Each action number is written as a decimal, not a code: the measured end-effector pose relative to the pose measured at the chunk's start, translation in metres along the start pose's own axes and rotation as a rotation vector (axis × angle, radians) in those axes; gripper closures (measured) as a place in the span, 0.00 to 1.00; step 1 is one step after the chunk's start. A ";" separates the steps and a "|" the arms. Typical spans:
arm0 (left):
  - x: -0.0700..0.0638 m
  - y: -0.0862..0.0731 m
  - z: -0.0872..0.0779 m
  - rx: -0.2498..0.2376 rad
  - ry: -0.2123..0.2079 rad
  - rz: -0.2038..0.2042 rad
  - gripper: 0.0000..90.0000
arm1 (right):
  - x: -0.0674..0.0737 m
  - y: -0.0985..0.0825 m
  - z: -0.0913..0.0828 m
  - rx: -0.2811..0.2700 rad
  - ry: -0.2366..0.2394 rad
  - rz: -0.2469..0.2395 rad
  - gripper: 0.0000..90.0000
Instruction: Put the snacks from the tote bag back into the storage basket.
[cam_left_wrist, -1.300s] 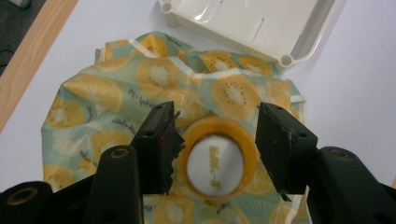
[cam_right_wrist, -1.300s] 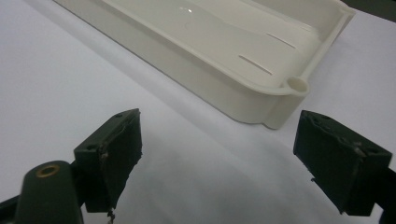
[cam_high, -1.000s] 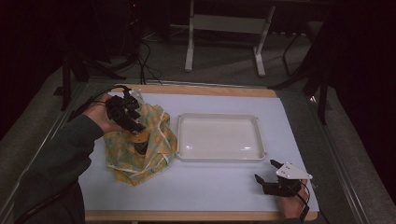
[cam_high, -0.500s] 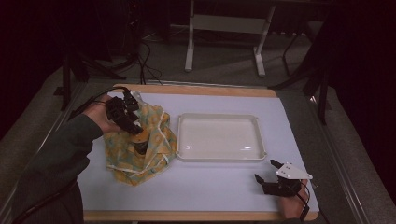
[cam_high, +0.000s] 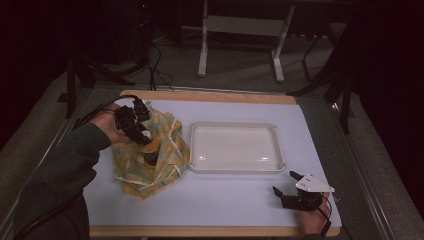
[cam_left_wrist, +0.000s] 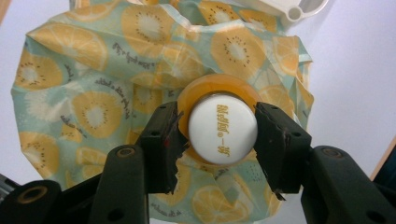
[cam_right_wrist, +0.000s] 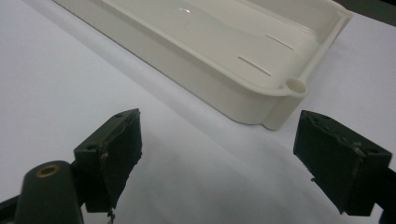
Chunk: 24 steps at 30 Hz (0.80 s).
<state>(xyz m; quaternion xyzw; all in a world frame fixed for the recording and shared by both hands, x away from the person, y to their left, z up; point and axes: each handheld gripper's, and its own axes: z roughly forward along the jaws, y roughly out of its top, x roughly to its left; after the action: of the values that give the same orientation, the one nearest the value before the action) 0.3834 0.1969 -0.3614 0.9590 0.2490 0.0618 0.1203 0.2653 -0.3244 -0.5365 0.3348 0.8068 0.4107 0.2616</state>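
Observation:
A crumpled cloth printed with yellow fruit slices lies on the white table, left of a white plastic tray. On the cloth stands an orange bottle with a white cap. My left gripper points down at it, its jaws shut on the cap from both sides. My right gripper rests open at the table's near right corner, nothing between its jaws, aimed at the tray's near corner.
The table's wooden edge runs along the front and back. Beyond the table stand a white frame stand and dark cables on a grey floor. A person's sleeve reaches in from the lower left.

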 end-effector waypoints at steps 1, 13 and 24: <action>0.000 0.000 0.000 0.003 -0.004 -0.003 0.59 | 0.000 0.000 0.000 0.000 0.000 0.000 0.17; 0.000 0.001 0.001 0.009 -0.017 -0.004 0.65 | 0.000 0.000 0.000 -0.001 0.000 0.001 0.17; -0.002 0.004 0.000 0.033 -0.001 0.020 0.65 | 0.000 0.000 0.000 0.000 0.002 -0.001 0.17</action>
<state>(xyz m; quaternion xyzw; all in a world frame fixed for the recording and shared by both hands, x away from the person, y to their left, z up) 0.3834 0.1924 -0.3607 0.9633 0.2403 0.0586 0.1038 0.2653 -0.3243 -0.5366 0.3340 0.8072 0.4107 0.2611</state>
